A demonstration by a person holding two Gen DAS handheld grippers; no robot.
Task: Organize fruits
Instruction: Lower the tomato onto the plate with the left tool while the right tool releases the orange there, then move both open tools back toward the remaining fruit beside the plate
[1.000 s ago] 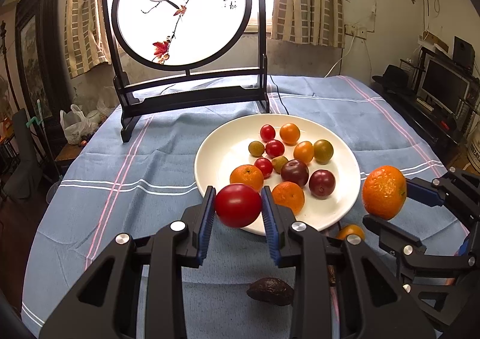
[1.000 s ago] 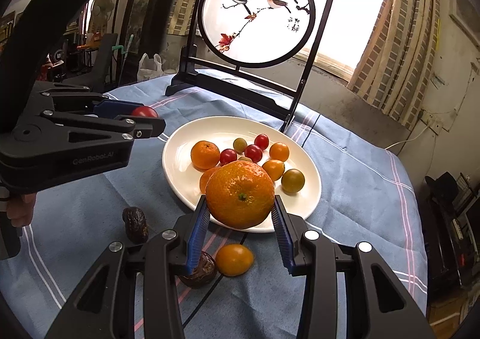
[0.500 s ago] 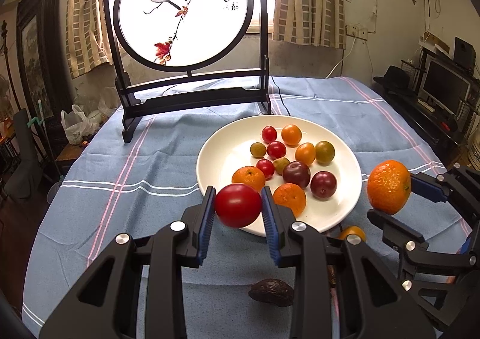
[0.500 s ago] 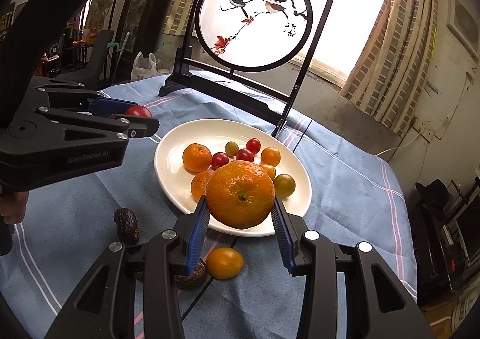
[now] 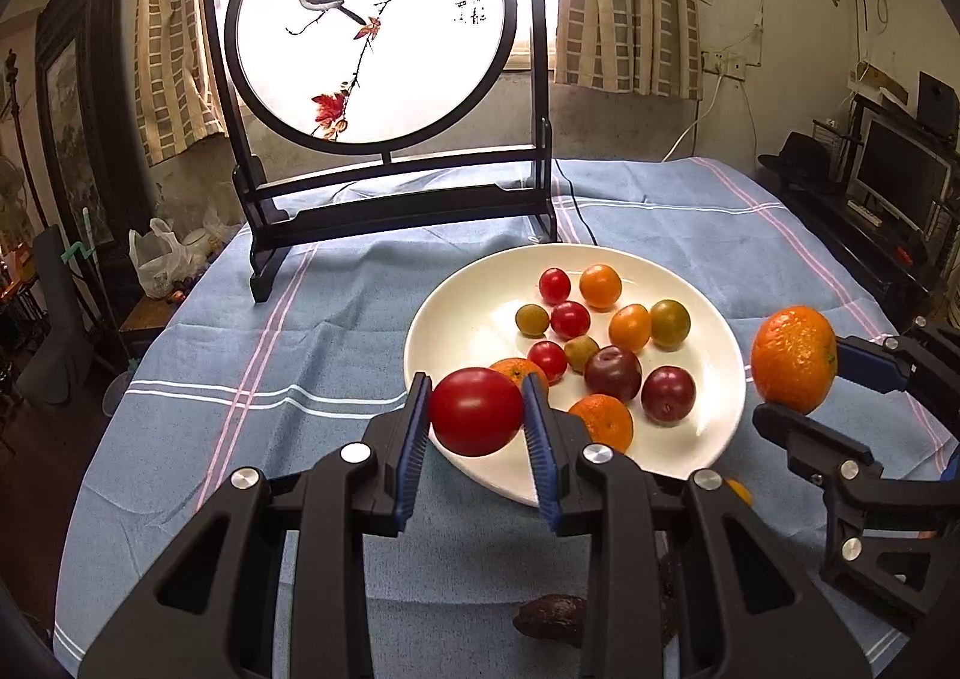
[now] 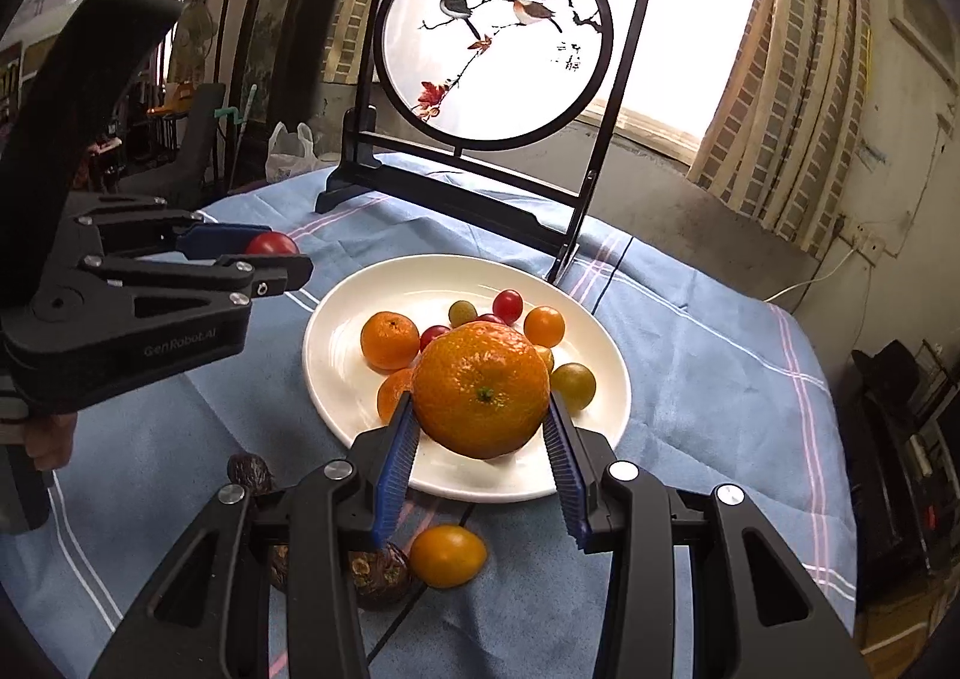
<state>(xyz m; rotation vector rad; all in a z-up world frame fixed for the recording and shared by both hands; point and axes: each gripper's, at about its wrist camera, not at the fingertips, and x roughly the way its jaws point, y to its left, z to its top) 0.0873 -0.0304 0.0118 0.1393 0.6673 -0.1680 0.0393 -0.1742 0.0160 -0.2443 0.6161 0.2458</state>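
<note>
I'm holding a red tomato clamped in my left gripper, in the air over the near-left rim of the white plate. My right gripper is clamped on a big orange, hovering over the plate's near edge. Neither is touching the plate yet.

Progress, judging by the layout: mostly done. The plate is already carrying a dozen or so small fruits: cherry tomatoes, small oranges, two dark plums.

Remaining: dropping these two, then the strays on the blue tablecloth just in front of the plate: one small yellow-orange fruit and some dark wrinkled fruits, exact count unclear.
</note>
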